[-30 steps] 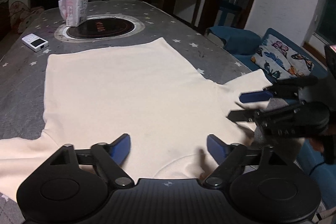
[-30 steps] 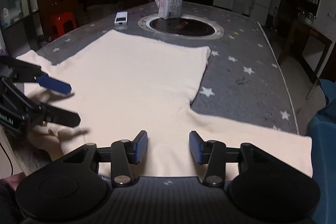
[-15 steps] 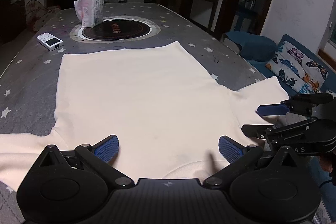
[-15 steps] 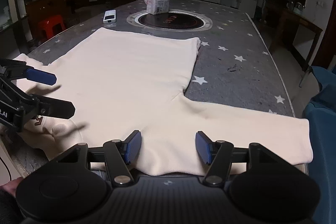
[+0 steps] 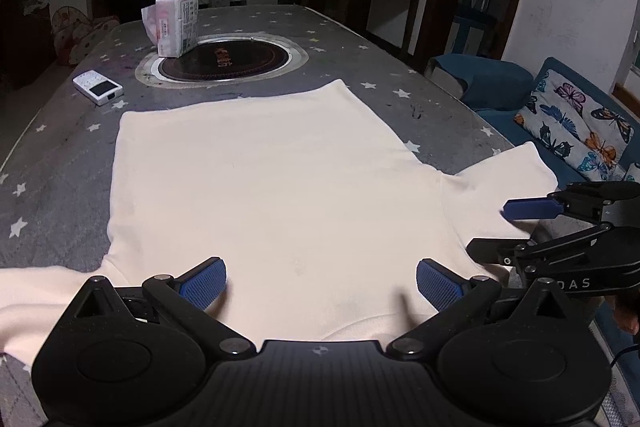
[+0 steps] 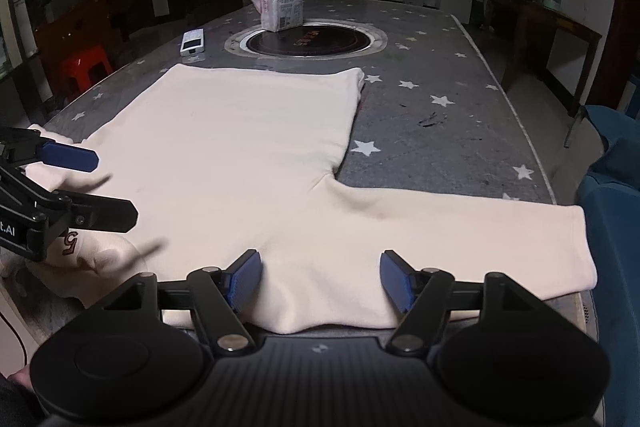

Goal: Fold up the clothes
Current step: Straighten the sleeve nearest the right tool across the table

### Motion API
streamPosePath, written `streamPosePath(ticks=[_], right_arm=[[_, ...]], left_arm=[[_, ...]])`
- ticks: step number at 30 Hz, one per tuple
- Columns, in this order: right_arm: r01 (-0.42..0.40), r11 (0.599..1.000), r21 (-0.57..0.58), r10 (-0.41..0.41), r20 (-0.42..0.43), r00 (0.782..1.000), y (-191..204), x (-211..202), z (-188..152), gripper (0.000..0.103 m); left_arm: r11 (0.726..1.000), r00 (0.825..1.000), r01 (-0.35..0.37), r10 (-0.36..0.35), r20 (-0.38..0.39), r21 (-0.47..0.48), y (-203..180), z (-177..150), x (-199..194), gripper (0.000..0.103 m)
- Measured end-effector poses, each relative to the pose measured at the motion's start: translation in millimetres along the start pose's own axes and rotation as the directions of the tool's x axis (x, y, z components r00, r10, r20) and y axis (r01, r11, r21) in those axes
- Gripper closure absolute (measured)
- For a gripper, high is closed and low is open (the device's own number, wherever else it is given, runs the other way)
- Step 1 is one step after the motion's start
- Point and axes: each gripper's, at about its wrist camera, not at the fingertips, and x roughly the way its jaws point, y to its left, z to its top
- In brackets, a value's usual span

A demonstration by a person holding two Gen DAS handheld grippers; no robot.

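Note:
A cream long-sleeved top (image 5: 264, 187) lies spread flat on the grey star-patterned table (image 5: 436, 115), sleeves out to both sides; it also shows in the right wrist view (image 6: 240, 155). My left gripper (image 5: 320, 277) is open and empty, hovering over the collar end. My right gripper (image 6: 320, 277) is open and empty above the shoulder by the right sleeve (image 6: 460, 239). The right gripper also shows in the left wrist view (image 5: 496, 229), open over the right sleeve. The left gripper shows in the right wrist view (image 6: 114, 187), open over the left sleeve.
A round black hotplate (image 5: 224, 61) sits in the table's middle, with a white tissue pack (image 5: 174, 23) at its rim and a white remote (image 5: 98, 87) to its left. A blue sofa with a butterfly cushion (image 5: 576, 123) stands to the right. A red stool (image 6: 86, 67) stands at left.
Both grippers have opened wider and drawn back and up from the top. The top has not moved.

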Motion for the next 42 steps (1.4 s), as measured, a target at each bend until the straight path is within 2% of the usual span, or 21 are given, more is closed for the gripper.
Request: streamPosePath(ticks=[7, 13, 17, 25, 30, 37, 42], right_arm=[[0.033, 0.999, 0.027, -0.033, 0.016, 0.999, -7, -9, -3, 0.034], [0.073, 0.997, -0.032, -0.073, -0.01, 0.997, -6, -10, -10, 0.034], [0.089, 0.996, -0.025, -0.09, -0.007, 0.996, -11, -15, -12, 0.034], [-0.015, 0.997, -0.08, 0.017, 0.028, 0.999, 6, -29, -6, 0.033], [0.015, 0.994, -0.104, -0.019, -0.032, 0.999, 8, -16, -15, 0.033], [0.044, 0.996, -0.076, -0.044, -0.005, 0.999, -3, -25, -11, 0.033], [0.057, 0.995, -0.078, -0.059, -0.021, 0.998, -6, -13, -10, 0.033]], left_arm=[[0.997, 0.999, -0.04, 0.04, 0.008, 0.068, -4, 5, -1, 0.0], [0.992, 1.0, -0.003, 0.005, -0.015, 0.124, -17, -1, 5, 0.0], [0.988, 0.999, 0.015, -0.009, -0.043, 0.153, -25, -8, 12, 0.0], [0.988, 0.997, 0.024, -0.012, -0.077, 0.155, -25, -15, 18, 0.0], [0.985, 0.997, 0.028, -0.015, -0.079, 0.168, -24, -16, 18, 0.0], [0.985, 0.995, 0.035, -0.02, -0.093, 0.169, -24, -11, 20, 0.0], [0.987, 0.995, 0.034, -0.019, -0.097, 0.158, -22, -8, 20, 0.0]])
